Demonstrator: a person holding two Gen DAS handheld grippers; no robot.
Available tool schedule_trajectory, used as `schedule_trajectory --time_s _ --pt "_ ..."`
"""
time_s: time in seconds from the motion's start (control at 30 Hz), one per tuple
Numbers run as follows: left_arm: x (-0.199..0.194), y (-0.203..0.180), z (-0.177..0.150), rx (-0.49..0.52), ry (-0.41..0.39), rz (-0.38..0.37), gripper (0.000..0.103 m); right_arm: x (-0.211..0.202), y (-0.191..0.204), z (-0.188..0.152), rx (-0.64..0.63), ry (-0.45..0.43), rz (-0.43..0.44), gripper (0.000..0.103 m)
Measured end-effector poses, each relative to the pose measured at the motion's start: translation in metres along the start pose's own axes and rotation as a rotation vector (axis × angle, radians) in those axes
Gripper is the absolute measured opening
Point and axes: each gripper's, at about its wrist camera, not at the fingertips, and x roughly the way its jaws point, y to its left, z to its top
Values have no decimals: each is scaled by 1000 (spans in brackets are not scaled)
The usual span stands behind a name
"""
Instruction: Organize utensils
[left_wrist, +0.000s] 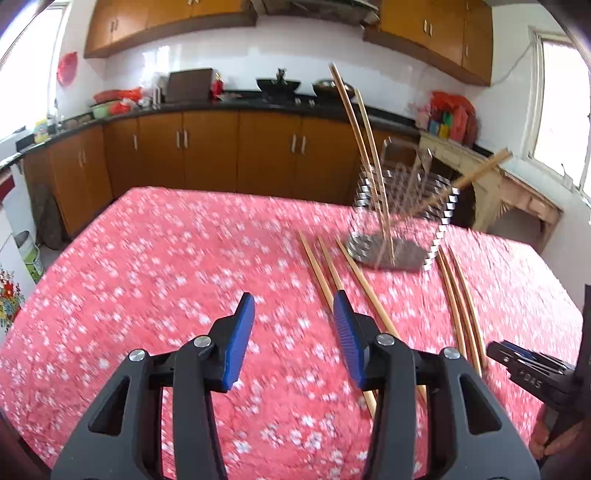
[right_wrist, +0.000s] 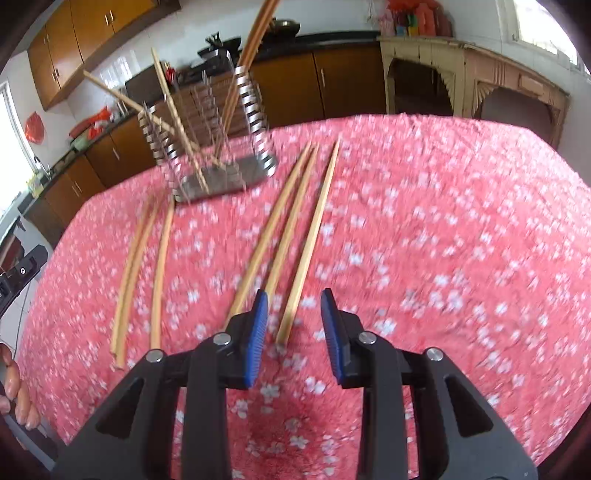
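Blue-padded fingers of the left gripper (left_wrist: 293, 306) stand apart over the red flowered cloth (left_wrist: 166, 258) that covers the counter, with nothing between them. Its right-hand finger (left_wrist: 347, 332) overlaps, in the left wrist view, the near ends of three loose chopsticks (left_wrist: 328, 269) lying side by side; whether it touches them cannot be told through the blur.

From the right wrist view, the right gripper (right_wrist: 294, 304) also has its pads apart, gripping nothing. Three chopsticks (right_wrist: 295, 221) lie fanned on the cloth just ahead of it, and the near end of the rightmost one (right_wrist: 314, 236) lies in the gap between the pads, clear of both. A second group of three chopsticks (right_wrist: 147, 258) lies further to the left in that view.

Beyond both groups a metal wire utensil holder (right_wrist: 207, 140) stands upright on the cloth, towards the far edge of the counter. Several chopsticks (right_wrist: 177, 122) lean inside it at different angles, their tops sticking out above the rim. Brown kitchen cabinets (left_wrist: 210, 158) line the wall behind.
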Motion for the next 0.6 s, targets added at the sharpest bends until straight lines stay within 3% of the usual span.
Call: schedule_trajectory --time_s 0.1,0.17,0.2,0.4,0.6 --pt "5 -5 -9 13 28 -15 46 5 4 1 -26 1 -26 28" --pt "10 -9 -11 18 44 -23 46 9 4 1 -35 2 -64 13" --pt "12 -10 -12 20 53 -27 46 10 3 2 -31 5 -70 11" --pt "25 -19 -23 26 120 -48 45 12 -30 18 84 2 -161 8" --pt "41 -31 -32 46 186 -68 39 12 -47 24 113 3 -169 8"
